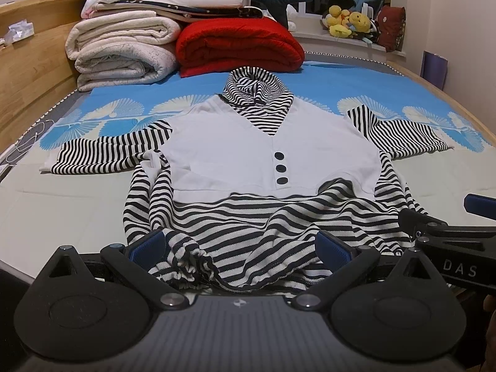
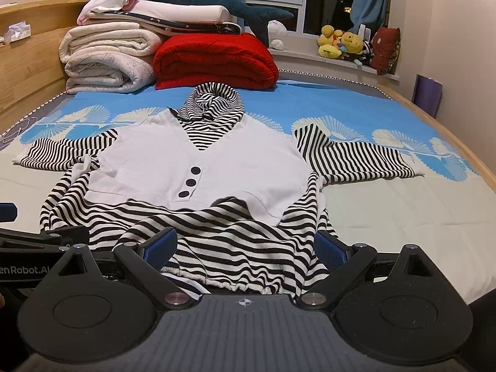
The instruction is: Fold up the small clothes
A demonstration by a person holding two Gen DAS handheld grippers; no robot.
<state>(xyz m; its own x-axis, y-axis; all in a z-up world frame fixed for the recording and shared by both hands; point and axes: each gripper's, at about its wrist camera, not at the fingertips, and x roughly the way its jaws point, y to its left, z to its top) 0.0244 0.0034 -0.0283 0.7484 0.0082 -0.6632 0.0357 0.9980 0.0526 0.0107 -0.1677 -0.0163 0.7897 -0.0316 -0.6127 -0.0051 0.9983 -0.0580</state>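
A small black-and-white striped top [image 1: 248, 217] with a white front panel and 3 dark buttons [image 1: 281, 168] lies flat on the bed [image 1: 77, 204], sleeves spread to both sides, collar toward the far end. The left gripper [image 1: 238, 248] and right gripper [image 2: 245, 248] are side by side at the near, rumpled hem, each with jaws spread wide around bunched striped fabric. Folded blankets [image 2: 210, 62] are stacked beyond the collar.
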